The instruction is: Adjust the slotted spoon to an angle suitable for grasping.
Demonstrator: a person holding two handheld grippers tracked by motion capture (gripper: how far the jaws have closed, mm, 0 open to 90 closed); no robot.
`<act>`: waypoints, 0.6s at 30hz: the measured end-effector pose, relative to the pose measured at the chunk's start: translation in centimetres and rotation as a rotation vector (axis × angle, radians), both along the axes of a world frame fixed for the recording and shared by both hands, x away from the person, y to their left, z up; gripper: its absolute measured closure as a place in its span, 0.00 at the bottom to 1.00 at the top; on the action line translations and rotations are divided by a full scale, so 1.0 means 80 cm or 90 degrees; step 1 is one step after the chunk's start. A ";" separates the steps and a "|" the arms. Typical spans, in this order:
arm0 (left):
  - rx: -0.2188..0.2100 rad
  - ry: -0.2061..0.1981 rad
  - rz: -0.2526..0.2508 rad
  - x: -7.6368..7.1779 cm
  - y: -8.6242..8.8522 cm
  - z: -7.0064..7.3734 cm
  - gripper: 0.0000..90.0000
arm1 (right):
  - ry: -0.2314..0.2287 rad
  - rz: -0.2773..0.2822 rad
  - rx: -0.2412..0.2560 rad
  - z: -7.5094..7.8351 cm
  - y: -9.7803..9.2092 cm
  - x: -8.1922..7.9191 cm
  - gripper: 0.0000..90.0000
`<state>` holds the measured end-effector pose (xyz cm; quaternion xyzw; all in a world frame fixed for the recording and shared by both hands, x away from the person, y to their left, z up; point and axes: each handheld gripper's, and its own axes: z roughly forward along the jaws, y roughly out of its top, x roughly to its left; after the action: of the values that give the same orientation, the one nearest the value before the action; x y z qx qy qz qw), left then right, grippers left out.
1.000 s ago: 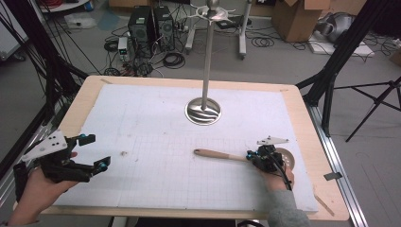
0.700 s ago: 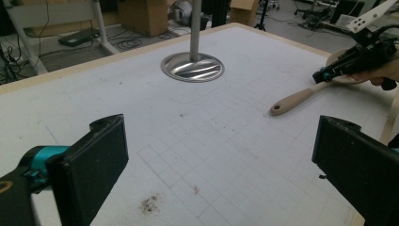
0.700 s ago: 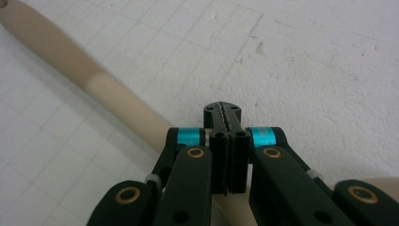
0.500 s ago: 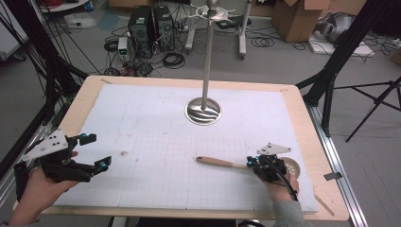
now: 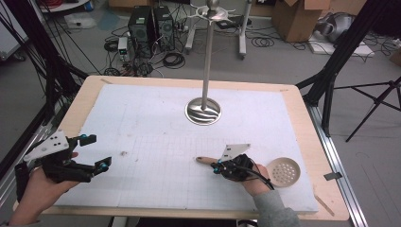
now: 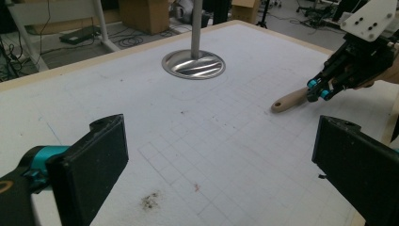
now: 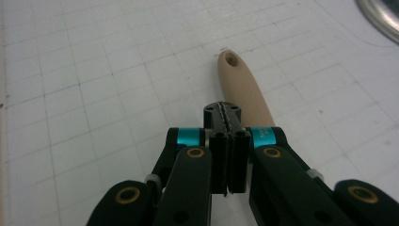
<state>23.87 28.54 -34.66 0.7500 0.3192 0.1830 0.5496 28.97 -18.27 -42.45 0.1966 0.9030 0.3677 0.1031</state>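
Observation:
A skimmer spoon lies on the white mat at the front right, its pale wooden handle (image 5: 206,161) pointing left and its round perforated head (image 5: 283,171) to the right. My right gripper (image 5: 215,168) rests over the handle with its jaws pressed together and nothing between them. In the right gripper view the gripper (image 7: 222,110) sits just above the handle (image 7: 244,89), whose hanging hole points away. My left gripper (image 5: 98,151) is held at the front left, open and empty. Its view looks between the wide-apart jaws of the gripper (image 6: 221,155) toward the handle (image 6: 287,100) and the right gripper (image 6: 321,92).
A metal stand with a round base (image 5: 203,111) and a tall pole (image 5: 208,56) with hooks on top rises at the mat's back centre. The gridded mat (image 5: 151,132) covers a wooden table (image 5: 302,118). A small dark smudge (image 5: 125,153) marks the mat near my left gripper.
My right gripper slid left along the spoon's handle, uncovering the perforated head, and the spoon shifted slightly toward the front edge. The left gripper has stayed where it was.

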 end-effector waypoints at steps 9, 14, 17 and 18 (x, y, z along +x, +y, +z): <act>-0.002 0.001 0.003 0.000 0.002 0.000 0.05 | 0.013 -0.014 -0.007 -0.017 0.019 0.030 1.00; 0.000 0.002 0.002 0.000 0.002 -0.001 0.05 | 0.016 -0.048 0.019 -0.020 0.012 0.048 1.00; -0.001 0.003 0.004 -0.001 0.003 -0.001 0.05 | 0.013 -0.101 0.045 -0.024 0.007 0.066 1.00; -0.001 0.003 0.004 -0.001 0.003 -0.001 0.05 | 0.011 -0.118 0.044 -0.024 0.007 0.070 1.00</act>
<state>23.82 28.77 -34.77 0.7489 0.3230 0.1825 0.5491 34.58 -17.71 -44.39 0.2859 0.8686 0.3858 0.1222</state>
